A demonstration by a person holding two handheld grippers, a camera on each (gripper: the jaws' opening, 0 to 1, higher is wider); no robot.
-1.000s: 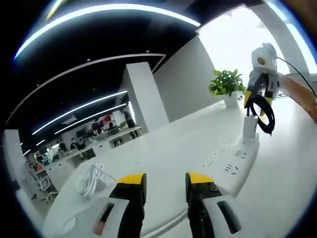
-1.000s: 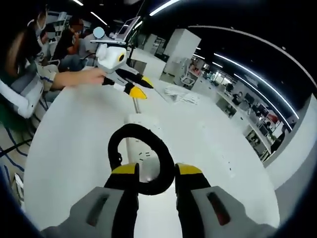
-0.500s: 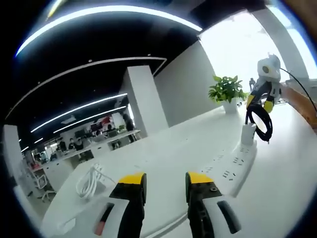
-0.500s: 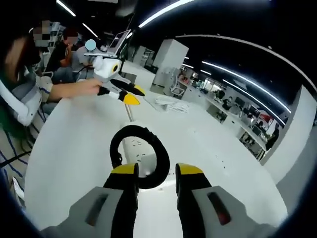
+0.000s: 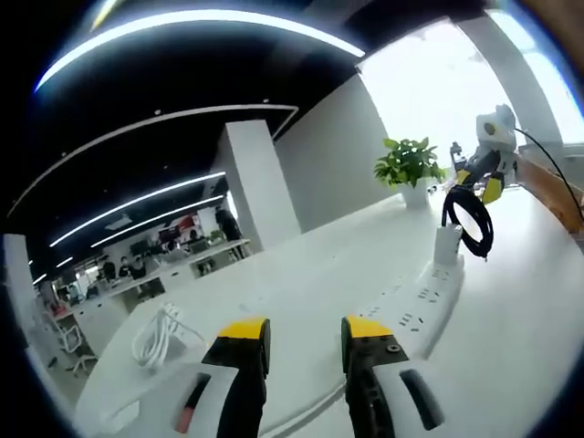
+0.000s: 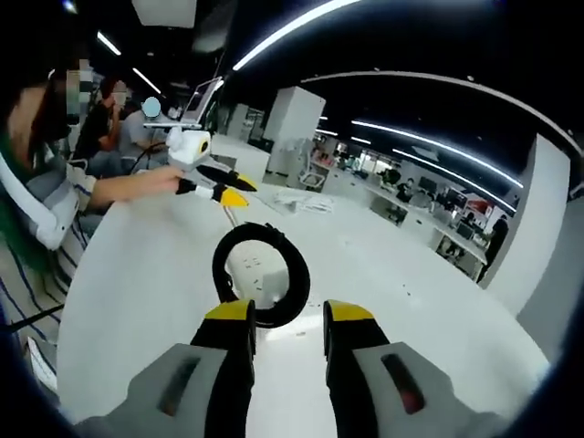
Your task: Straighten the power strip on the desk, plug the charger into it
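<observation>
In the left gripper view the left gripper (image 5: 304, 330) rises from the bottom centre with its yellow-tipped jaws spread and nothing between them, over the white counter (image 5: 301, 283). The power strip (image 5: 422, 306) lies on the counter at centre right, running towards the upper right, with the white charger (image 5: 446, 245) standing on its far end. The charger's black coiled cable (image 5: 466, 224) loops above it, beside the right gripper (image 5: 476, 179) at upper right. A white cable bundle (image 5: 157, 334) lies at lower left, and a potted plant (image 5: 408, 168) stands at the back. In the right gripper view the right gripper (image 6: 284, 319) has its jaws apart, the cable loop (image 6: 262, 275) just ahead of them; whether they touch it I cannot tell.
</observation>
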